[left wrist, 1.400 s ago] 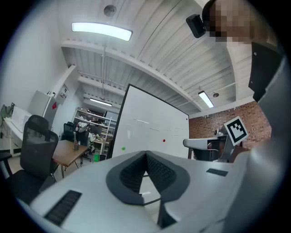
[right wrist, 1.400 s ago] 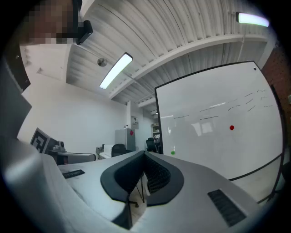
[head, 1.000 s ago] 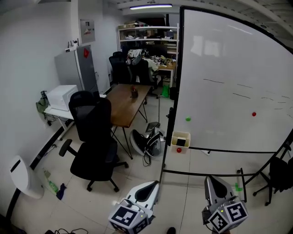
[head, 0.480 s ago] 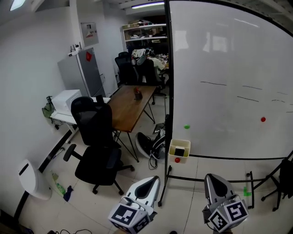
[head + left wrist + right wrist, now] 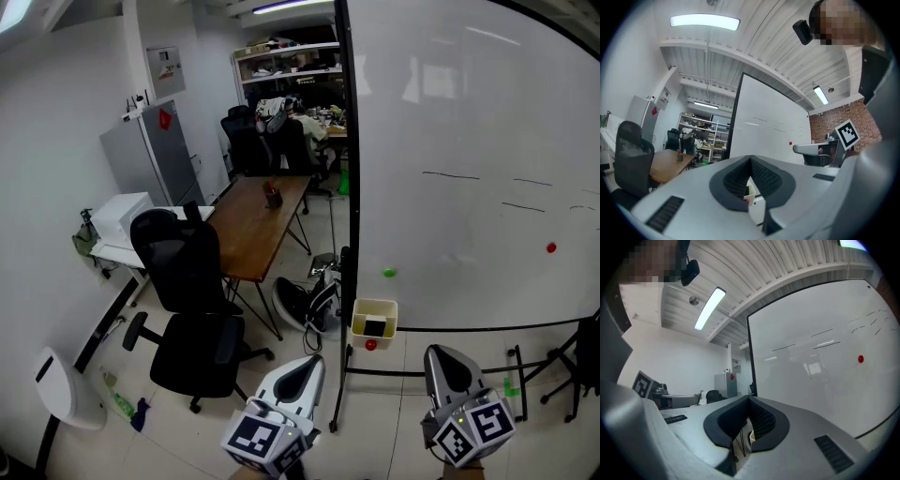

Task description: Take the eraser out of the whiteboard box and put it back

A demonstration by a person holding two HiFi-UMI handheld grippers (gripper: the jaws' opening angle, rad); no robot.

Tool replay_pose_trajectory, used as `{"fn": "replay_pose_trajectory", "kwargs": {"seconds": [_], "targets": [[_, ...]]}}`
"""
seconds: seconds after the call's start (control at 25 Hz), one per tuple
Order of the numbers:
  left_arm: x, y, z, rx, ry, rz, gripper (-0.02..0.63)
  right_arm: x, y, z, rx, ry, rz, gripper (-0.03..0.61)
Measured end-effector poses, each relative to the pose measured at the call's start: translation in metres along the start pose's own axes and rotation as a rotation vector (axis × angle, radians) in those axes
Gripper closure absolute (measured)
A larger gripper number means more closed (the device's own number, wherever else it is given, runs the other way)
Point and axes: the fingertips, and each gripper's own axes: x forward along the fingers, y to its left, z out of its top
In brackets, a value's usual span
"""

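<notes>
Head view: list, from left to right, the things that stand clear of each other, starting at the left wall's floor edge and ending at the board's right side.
White rounded appliance on the floor → black office chair → cream open-topped box → small red round magnet.

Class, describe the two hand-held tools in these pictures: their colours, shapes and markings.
The left tool and the right tool share one design: a smooth, pale grey shell that tapers to a rounded tip. Behind each sits a cube with black-and-white square markers, the left cube and the right cube. Dark ribbed pads line the jaws. No cables or sleeves show.
</notes>
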Motion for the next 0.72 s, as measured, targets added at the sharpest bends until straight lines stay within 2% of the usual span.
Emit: {"fn": "replay_pose_trajectory", "kwargs": {"seconds": [0.08,0.4,0.56,0.72], "targets": [[0.004,0.028,0.004,0.013,-0.005,-0.027,0.586,0.026,0.011,-0.002,0.003,-0.004,-0.03,0.569],[0.018,0.15,0.007,-0.019,0.013,-0.119,0.587,0.125,0.055,-0.011,-0.006,-0.013,-0.145,0.569],[0.027,0.179,0.001,-0.036,0.023,-0.137,0.587,0.149,0.061,-0.016,-0.007,-0.007,-0.173,0.569],[0.042,0.184,0.0,-0.043,0.026,-0.143,0.586,0.163,0.052,-0.012,-0.017,-0.016,-0.174,0.569]]}}
